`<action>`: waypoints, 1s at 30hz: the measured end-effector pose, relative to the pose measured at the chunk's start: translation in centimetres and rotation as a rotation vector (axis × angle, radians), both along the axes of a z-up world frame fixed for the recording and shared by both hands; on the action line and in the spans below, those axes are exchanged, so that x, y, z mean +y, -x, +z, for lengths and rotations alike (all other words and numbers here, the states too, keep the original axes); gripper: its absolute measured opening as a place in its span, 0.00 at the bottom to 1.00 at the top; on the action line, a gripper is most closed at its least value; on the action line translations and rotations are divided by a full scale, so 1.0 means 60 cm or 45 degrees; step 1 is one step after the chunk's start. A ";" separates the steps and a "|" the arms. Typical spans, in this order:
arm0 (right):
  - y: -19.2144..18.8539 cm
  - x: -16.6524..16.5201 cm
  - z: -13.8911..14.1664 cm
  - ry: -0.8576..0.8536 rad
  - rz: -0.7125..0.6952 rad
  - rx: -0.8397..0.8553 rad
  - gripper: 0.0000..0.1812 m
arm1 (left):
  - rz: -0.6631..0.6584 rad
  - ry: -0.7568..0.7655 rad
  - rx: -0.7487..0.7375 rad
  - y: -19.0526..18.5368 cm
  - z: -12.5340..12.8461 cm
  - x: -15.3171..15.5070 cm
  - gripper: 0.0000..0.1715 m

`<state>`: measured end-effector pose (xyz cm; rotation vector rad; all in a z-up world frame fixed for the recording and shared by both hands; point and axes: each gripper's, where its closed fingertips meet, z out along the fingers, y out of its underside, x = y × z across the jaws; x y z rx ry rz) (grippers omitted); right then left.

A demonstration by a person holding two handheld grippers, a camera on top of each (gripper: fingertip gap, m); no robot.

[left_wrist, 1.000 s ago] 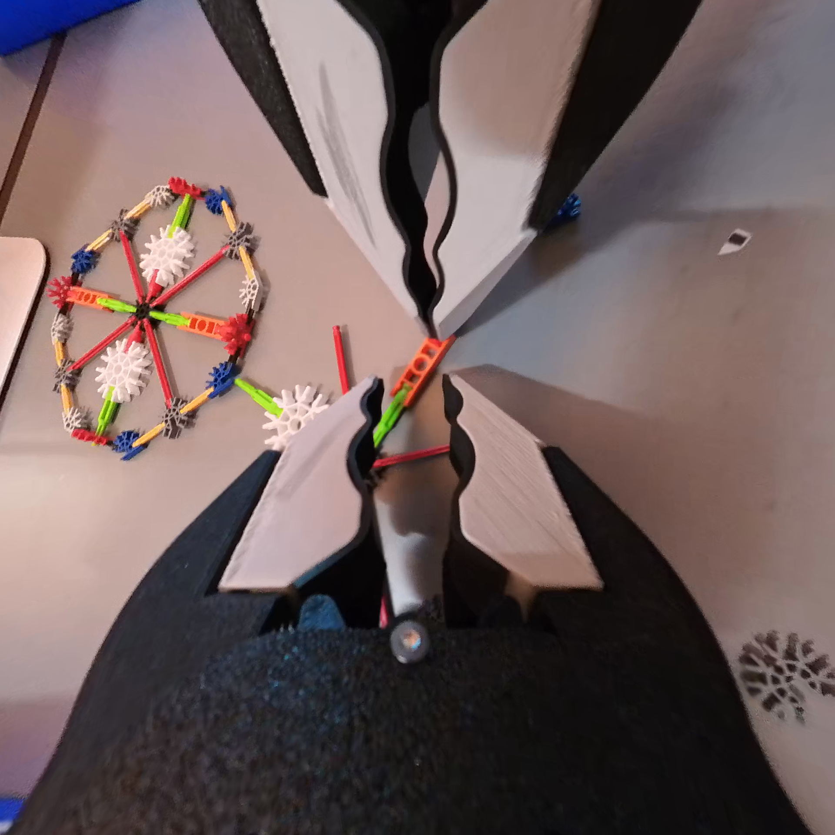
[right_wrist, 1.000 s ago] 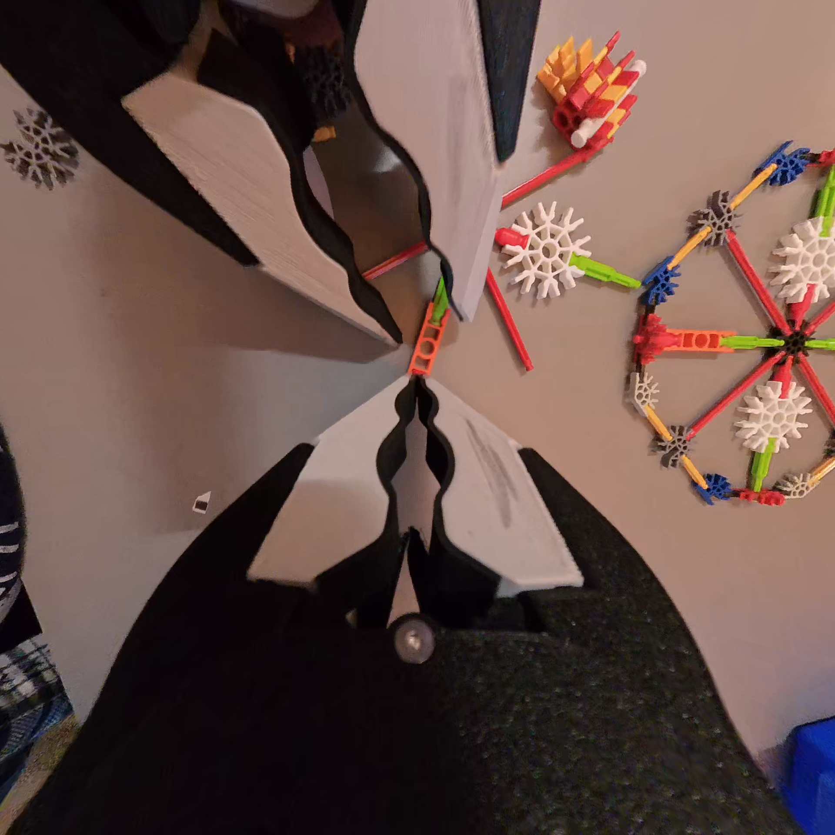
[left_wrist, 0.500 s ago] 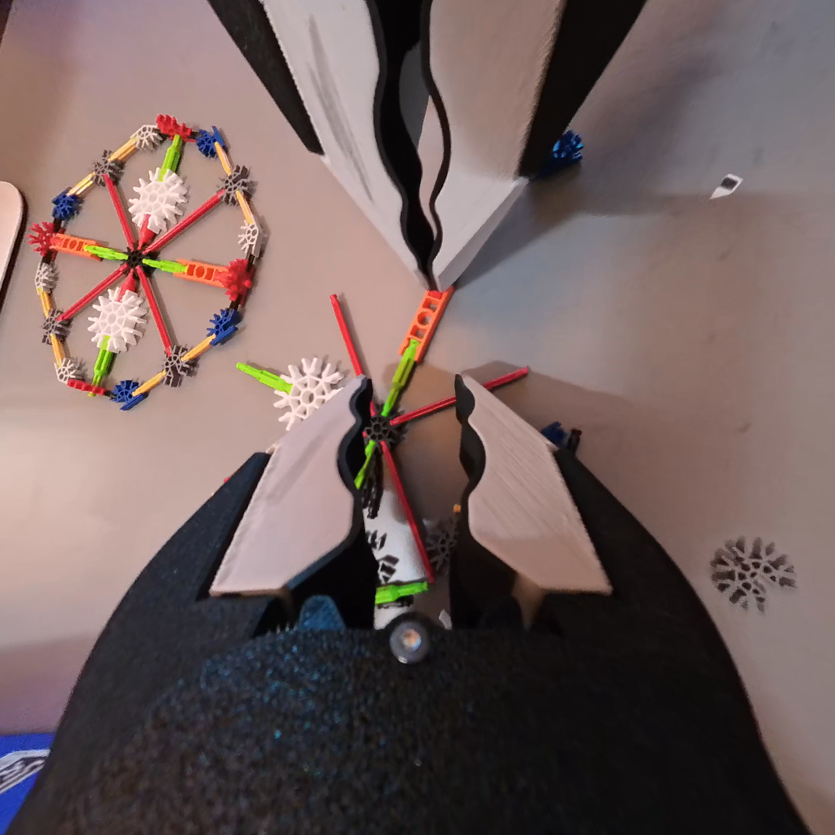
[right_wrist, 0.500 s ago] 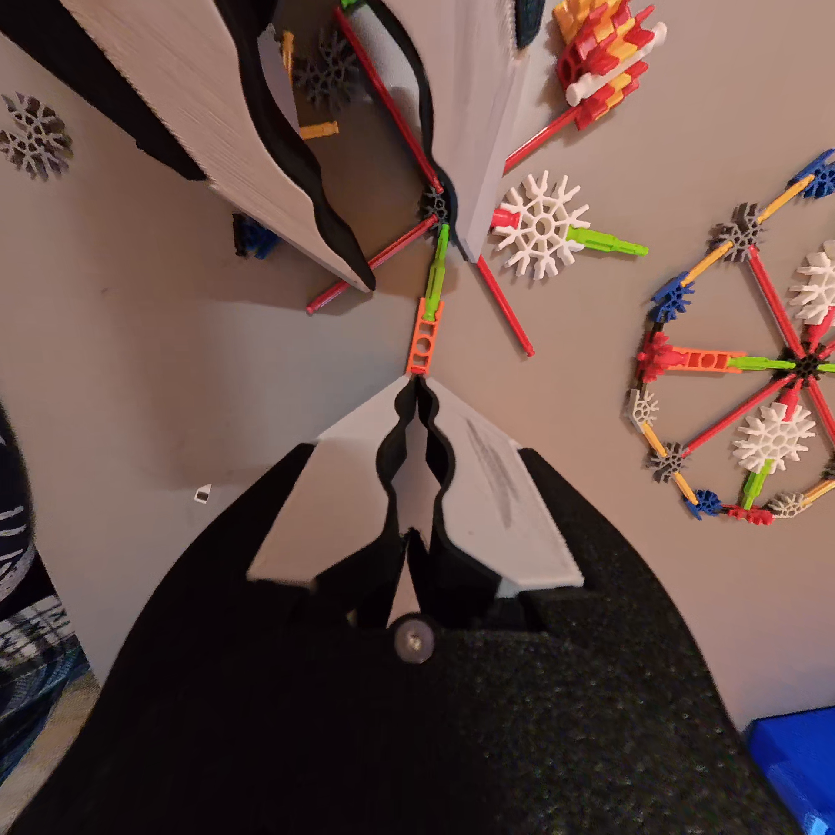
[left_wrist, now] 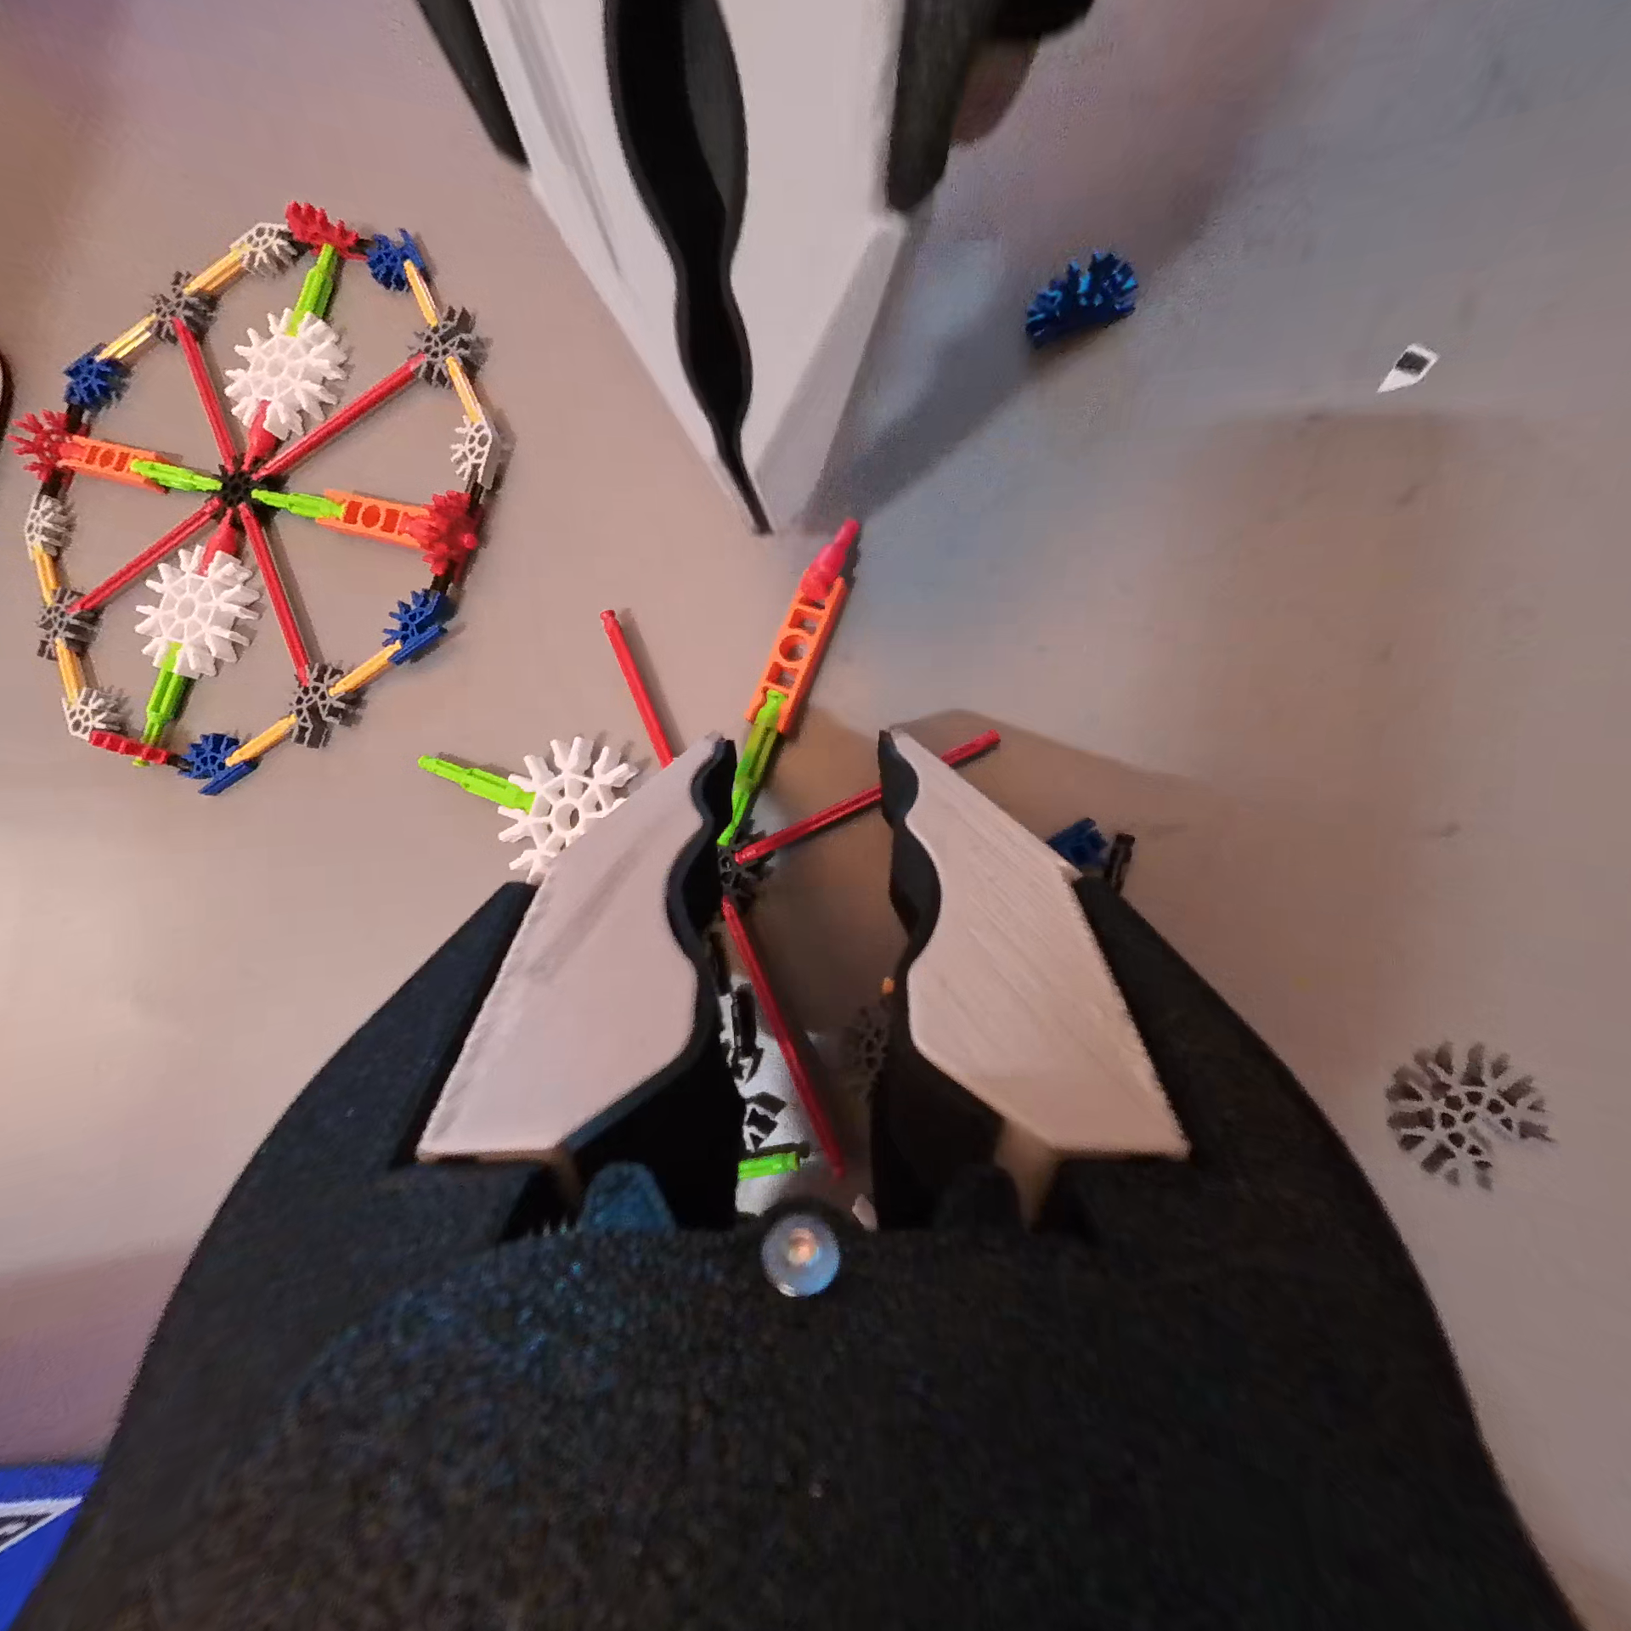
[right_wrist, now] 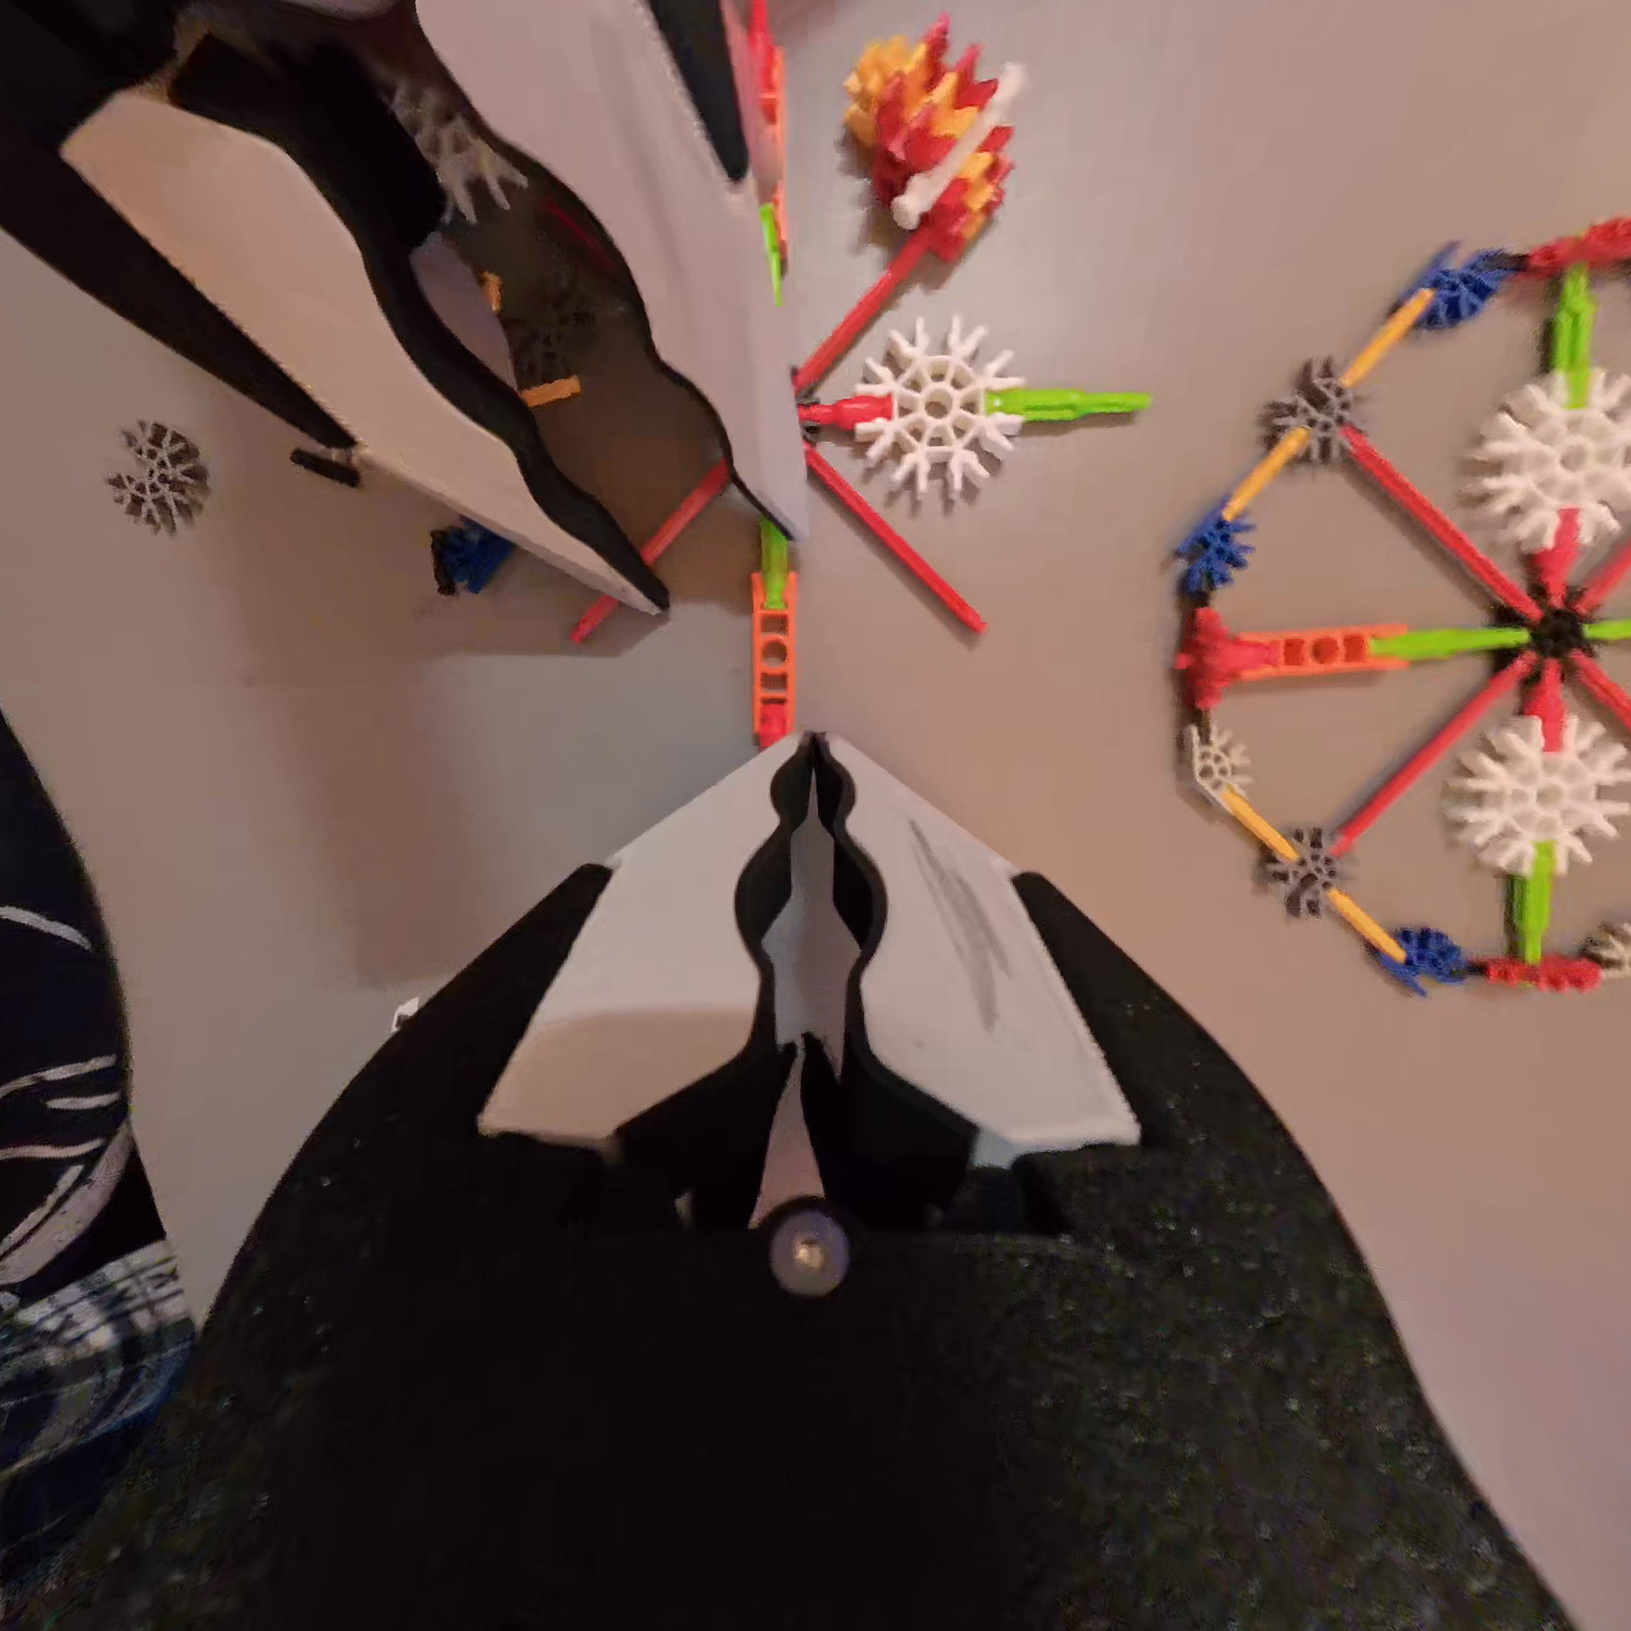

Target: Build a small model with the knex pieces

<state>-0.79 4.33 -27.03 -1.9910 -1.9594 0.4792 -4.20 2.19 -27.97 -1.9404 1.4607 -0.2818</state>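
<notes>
Two hand-held grippers face each other over a plain grey desk [left_wrist: 1236,618] scattered with plastic construction-toy pieces.

The left hand-held gripper [left_wrist: 803,759] is open, its two pale fingers spread apart. Between them lies a small half-built piece: a black hub [left_wrist: 740,869] with thin red rods [left_wrist: 777,1015] fanning out from it and a green rod [left_wrist: 750,777] leading forward into an orange connector [left_wrist: 799,649]. The hub sits close against the inner edge of the finger on the left of that view; whether they touch is unclear.

The right hand-held gripper [right_wrist: 810,740] is closed, its fingertips pressed together right at the far end of the orange connector, where a small red tip [left_wrist: 834,556] pokes out. In the left wrist view a slight gap seems to separate them from that tip; whether they pinch it cannot be told.

Beside the half-built piece lies a white snowflake-shaped wheel [right_wrist: 935,410] with a green rod on one side and a short red one on the other. Farther off rests a finished, flat, wheel-shaped model [left_wrist: 247,494] with red spokes and white snowflake wheels inside. A bundle of red and yellow pieces [right_wrist: 931,150], a loose blue connector [left_wrist: 1081,296] and a grey snowflake piece [left_wrist: 1461,1112] lie apart on the desk.
</notes>
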 end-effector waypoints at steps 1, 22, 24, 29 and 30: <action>-0.004 0.003 0.006 0.004 -0.016 0.014 0.00 | -0.001 0.003 -0.004 0.000 0.000 0.000 0.19; 0.011 -0.018 -0.015 -0.013 0.048 -0.007 0.00 | 0.010 0.011 0.000 0.005 0.000 0.002 0.19; 0.011 -0.017 -0.015 -0.017 0.047 -0.004 0.00 | 0.015 0.014 -0.001 0.005 0.000 0.002 0.19; 0.009 -0.015 -0.010 -0.015 0.027 0.035 0.00 | 0.016 0.021 -0.005 0.005 0.000 0.002 0.20; 0.008 -0.013 -0.007 -0.015 0.017 0.049 0.00 | 0.017 0.023 -0.007 0.005 0.000 0.002 0.20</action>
